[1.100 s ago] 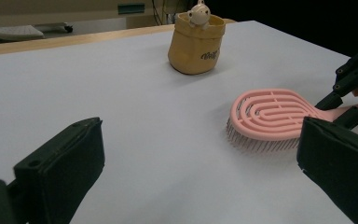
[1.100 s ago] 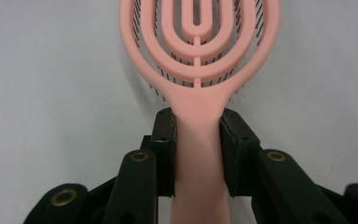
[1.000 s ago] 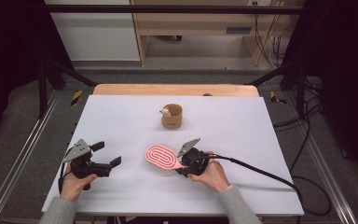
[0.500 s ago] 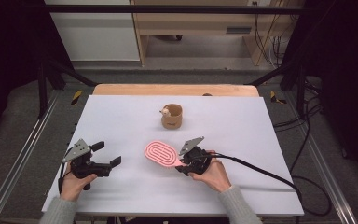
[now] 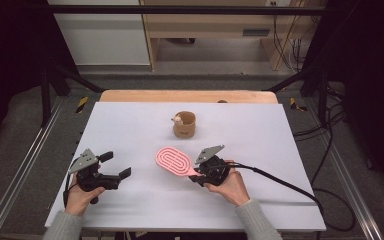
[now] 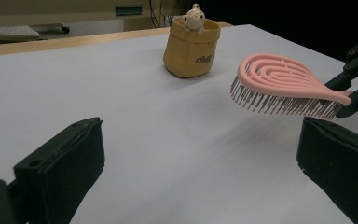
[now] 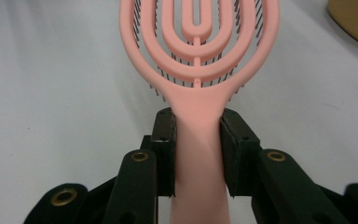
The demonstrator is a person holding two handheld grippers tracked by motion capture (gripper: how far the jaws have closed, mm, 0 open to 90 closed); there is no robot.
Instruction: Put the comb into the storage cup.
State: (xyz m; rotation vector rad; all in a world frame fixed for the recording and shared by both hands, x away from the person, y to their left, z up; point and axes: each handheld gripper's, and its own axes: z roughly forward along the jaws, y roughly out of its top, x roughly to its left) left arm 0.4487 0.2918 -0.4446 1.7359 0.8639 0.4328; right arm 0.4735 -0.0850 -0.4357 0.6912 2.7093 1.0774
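**Brush lifted, ready to be carried**

The right claw [image 5: 196,173] pinches the pink brush [image 5: 174,161] by its handle; in the right gripper view both pads press flat on the sides of the handle [image 7: 199,140], just below where the looped head begins. The brush hangs clear of the white surface [image 5: 260,140], bristles down, roughly level, as the left gripper view shows with a shadow under it. Its head points away from the person, toward the tan pouch [image 5: 184,125] with a small figure at its rim, which stands upright near the middle of the surface, well apart from the brush.

The left claw [image 5: 115,170] rests near the left front edge, jaws spread, with nothing between them.

The step in hand looks like the carry after pick-up: the grip is set and the brush is off the surface. If the pouch is the goal, the next move calls for bringing the brush over its mouth and tipping it upright so one end goes in. The pouch looks soft and light, so a push from the side could topple it; the free left claw could steady it.
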